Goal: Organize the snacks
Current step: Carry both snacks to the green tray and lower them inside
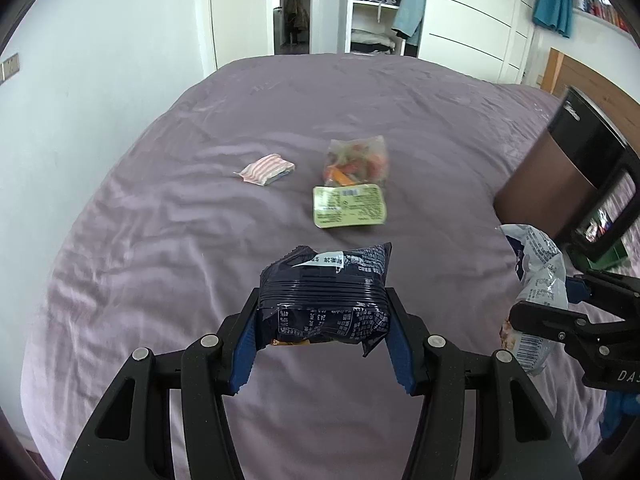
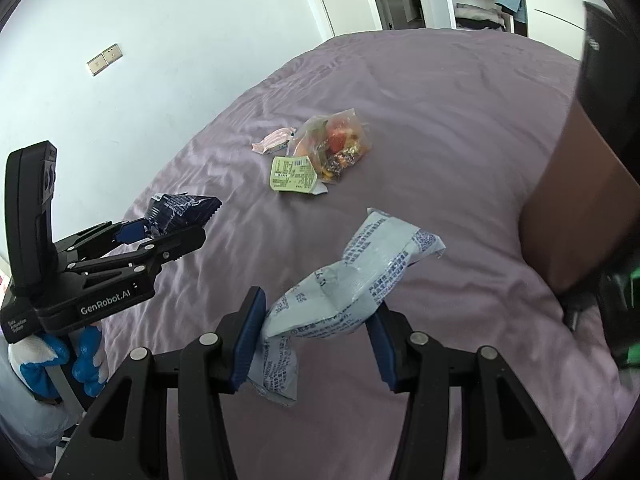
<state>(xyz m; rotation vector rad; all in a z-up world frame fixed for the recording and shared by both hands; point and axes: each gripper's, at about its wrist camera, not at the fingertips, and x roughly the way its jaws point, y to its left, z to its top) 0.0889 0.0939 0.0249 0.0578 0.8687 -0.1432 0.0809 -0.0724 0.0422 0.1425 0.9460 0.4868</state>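
Left gripper (image 1: 324, 320): clamped on a dark blue snack packet (image 1: 326, 298), lifted clear of the purple bedspread (image 1: 160, 260); the blue pads bite only the packet's lower half, so the top could tip forward and slide free.

Right gripper (image 2: 316, 340): clenched on a crumpled pale blue packet (image 2: 352, 280), also in the air; most of the packet sticks out past the pads, and a quick swing might pull the slick film out.

Brown box (image 1: 548, 184): standing on the bed just right of both grippers, apparently where the snacks go; the two held packets ride near each other and could collide at its mouth, or a knock could topple it on the soft bedding.

Farther out: a green-labelled packet (image 1: 350, 210) touching a clear bag of mixed sweets (image 1: 358, 160), and a pink striped packet (image 1: 266, 170) apart to their left, all lying uncollected; loose wrappers may snag in the creases.
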